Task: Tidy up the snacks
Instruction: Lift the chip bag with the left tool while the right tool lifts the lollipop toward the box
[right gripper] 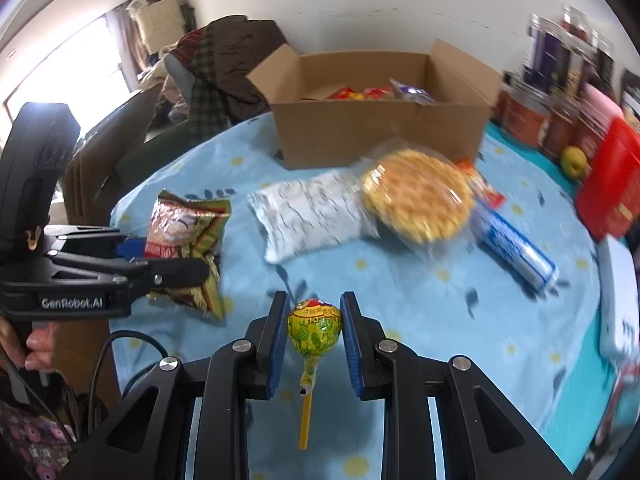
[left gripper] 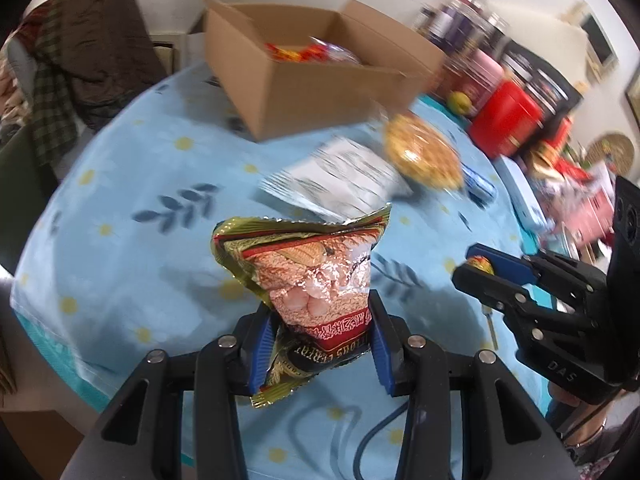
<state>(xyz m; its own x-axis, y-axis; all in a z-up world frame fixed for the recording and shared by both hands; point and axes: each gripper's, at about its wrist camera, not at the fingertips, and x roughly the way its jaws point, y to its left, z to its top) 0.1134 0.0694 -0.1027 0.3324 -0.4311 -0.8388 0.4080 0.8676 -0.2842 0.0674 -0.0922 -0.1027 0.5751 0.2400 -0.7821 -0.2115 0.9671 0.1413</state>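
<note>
My left gripper [left gripper: 320,320] is shut on a green and red foil snack bag [left gripper: 308,268], held off the blue tablecloth. From the right wrist view the same bag [right gripper: 188,236] hangs in the left gripper [right gripper: 192,268] at the left. My right gripper [right gripper: 315,312] is shut on a yellow-green lollipop [right gripper: 315,326], its stick pointing down. In the left wrist view that right gripper [left gripper: 476,268] shows at the right with the lollipop [left gripper: 480,263]. An open cardboard box [right gripper: 376,120] with snacks inside stands at the back. A white packet [right gripper: 312,216], a round waffle pack [right gripper: 420,208] and a blue tube [right gripper: 516,248] lie on the cloth.
Red and dark tins and jars [right gripper: 580,128] line the right side of the table, with a yellow-green fruit [right gripper: 573,161] among them. Clothes are heaped on a chair [right gripper: 224,64] behind the table. A cable [left gripper: 376,436] runs over the near cloth.
</note>
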